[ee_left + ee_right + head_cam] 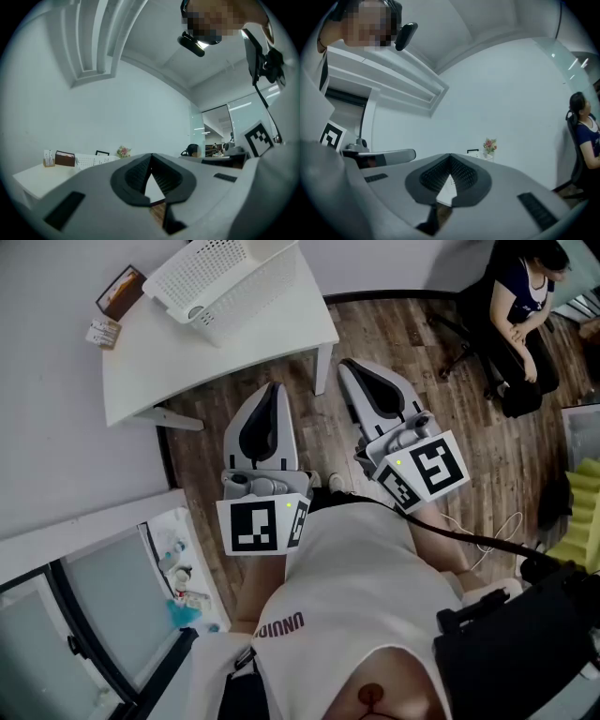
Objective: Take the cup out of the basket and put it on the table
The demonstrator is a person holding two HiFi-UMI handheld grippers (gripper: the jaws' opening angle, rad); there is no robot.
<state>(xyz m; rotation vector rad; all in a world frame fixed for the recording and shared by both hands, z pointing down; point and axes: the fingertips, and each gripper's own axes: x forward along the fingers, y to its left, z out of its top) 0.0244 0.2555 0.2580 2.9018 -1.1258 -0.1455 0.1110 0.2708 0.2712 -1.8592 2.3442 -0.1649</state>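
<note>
Standing back from the small white desk (272,334), the person holds both tools low over the brown wooden floor (403,329), well apart from the task's things. The left tool (273,390) has its two grey jaws brought together at the tips with nothing between them, and its own view shows only floor through the gap behind the tips. The right tool (352,367) is in the same state, tips meeting and empty.

The white perforated plastic basket (234,282) sits on the far left part of the desk. The small pale cup (194,312) lies inside it at its near left corner, showing only as a round rim through the mesh. A brown box (120,291) stands further left on the desk, clear of the basket.

The cup looks light and rigid, probably smooth-walled and so a little slippery. A pinch across the rim, one jaw inside and one outside, seems the surest hold, since the basket walls crowd its sides. Its mouth appears to face up and towards the camera, which suggests that its long axis runs roughly vertical. The picture is too small to tell whether it stands upright or leans against the wall. The basket itself is light and may shift if the cup catches on it.
</note>
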